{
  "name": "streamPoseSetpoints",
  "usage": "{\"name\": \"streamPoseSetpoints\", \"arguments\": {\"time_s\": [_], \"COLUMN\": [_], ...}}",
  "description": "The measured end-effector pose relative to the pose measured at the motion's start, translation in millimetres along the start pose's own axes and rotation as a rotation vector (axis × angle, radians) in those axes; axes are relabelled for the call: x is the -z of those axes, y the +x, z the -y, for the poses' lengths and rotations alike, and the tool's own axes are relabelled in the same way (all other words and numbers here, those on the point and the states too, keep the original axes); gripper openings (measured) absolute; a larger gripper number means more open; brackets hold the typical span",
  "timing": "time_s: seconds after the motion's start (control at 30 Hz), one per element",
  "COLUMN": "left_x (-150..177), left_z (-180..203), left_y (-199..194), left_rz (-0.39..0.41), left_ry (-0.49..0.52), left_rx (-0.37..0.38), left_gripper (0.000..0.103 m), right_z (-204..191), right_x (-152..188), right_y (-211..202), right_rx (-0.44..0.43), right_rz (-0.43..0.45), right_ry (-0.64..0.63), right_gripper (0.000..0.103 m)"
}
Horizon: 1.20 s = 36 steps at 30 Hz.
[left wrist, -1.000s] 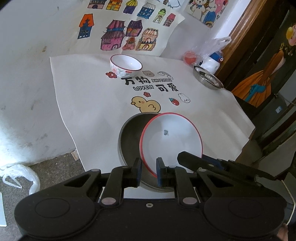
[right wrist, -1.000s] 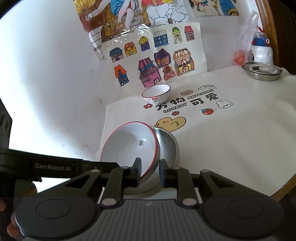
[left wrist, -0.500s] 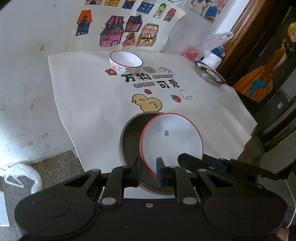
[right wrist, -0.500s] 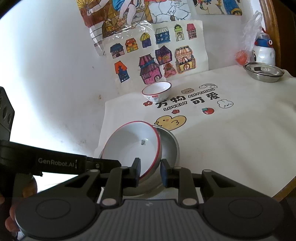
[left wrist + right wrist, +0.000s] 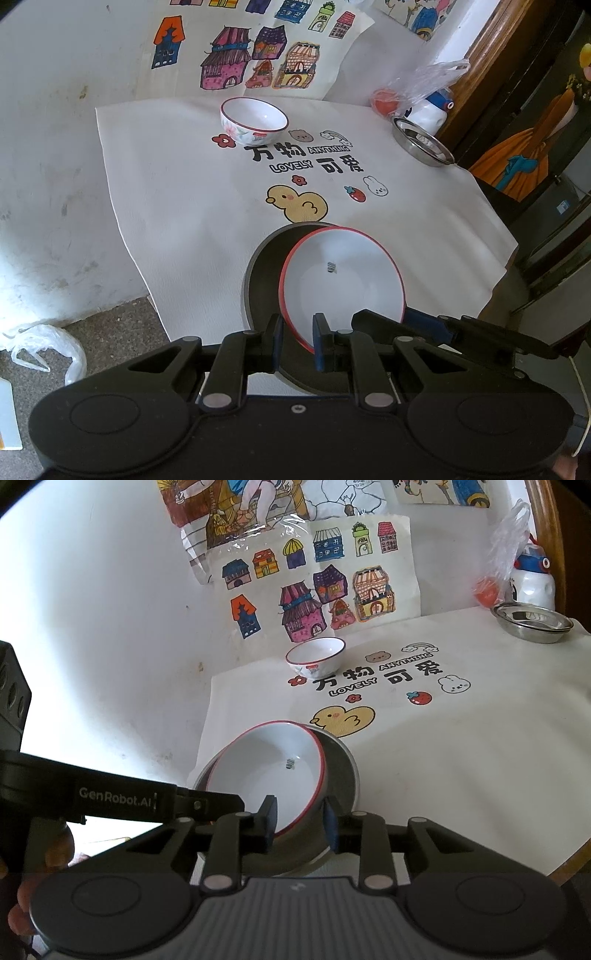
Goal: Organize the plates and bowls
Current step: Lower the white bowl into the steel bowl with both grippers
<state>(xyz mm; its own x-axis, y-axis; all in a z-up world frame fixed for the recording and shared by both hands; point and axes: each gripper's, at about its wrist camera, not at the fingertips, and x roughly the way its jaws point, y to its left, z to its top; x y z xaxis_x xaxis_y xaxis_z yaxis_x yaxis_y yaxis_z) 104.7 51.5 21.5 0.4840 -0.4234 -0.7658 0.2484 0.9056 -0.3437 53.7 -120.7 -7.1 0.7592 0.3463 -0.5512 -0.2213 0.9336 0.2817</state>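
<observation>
My left gripper (image 5: 298,345) is clamped on the near rim of the red-rimmed plate (image 5: 343,280), which sits tilted inside the steel bowl (image 5: 264,280) at the cloth's (image 5: 184,192) near edge. My right gripper (image 5: 300,827) straddles both rims, jaws a little apart; I cannot tell if it bites. Further back sits a small floral bowl (image 5: 316,659), and far right a steel dish (image 5: 532,622)

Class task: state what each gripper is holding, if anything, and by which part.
Both straddle the near rim of the red-rimmed plate, tilted in the metal bowl: left gripper, right gripper. Whether either is clamping cannot be told.
</observation>
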Motion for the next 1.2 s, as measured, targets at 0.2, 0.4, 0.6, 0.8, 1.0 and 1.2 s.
{"name": "streamPoseSetpoints", "arguments": {"time_s": [0.2, 0.4, 0.6, 0.8, 1.0, 1.2], "left_x": [-0.2, -0.5, -1.9, -2.6, -3.0, -3.3], "left_z": [-2.1, -3.1, -4.3, -4.3, -3.8, -3.7], "left_y": [1.1, 2.2, 3.1, 3.4, 3.7, 3.5], "left_rz": [-0.004, -0.002, -0.003, -0.002, -0.003, -0.008], "left_ry": [-0.006, -0.014, -0.027, -0.030, -0.033, -0.033], "left_rx": [0.003, 0.004, 0.006, 0.003, 0.001, 0.006], "left_gripper": [0.018, 0.018, 0.020, 0.021, 0.024, 0.026], "right_z": [-1.0, -1.9, -3.0, -3.1, -3.0, -3.7], "right_x": [-0.5, -2.0, -3.7, -3.5, -4.6, -5.2], "right_y": [0.2, 0.8, 1.8, 1.5, 0.1, -1.8], "right_rx": [0.001, -0.001, -0.009, -0.023, -0.037, -0.040], "right_rz": [0.003, 0.003, -0.001, -0.004, -0.004, -0.004], "right_ry": [0.001, -0.002, -0.015, -0.022, -0.024, -0.027], "right_gripper": [0.032, 0.033, 0.036, 0.041, 0.045, 0.049]}}
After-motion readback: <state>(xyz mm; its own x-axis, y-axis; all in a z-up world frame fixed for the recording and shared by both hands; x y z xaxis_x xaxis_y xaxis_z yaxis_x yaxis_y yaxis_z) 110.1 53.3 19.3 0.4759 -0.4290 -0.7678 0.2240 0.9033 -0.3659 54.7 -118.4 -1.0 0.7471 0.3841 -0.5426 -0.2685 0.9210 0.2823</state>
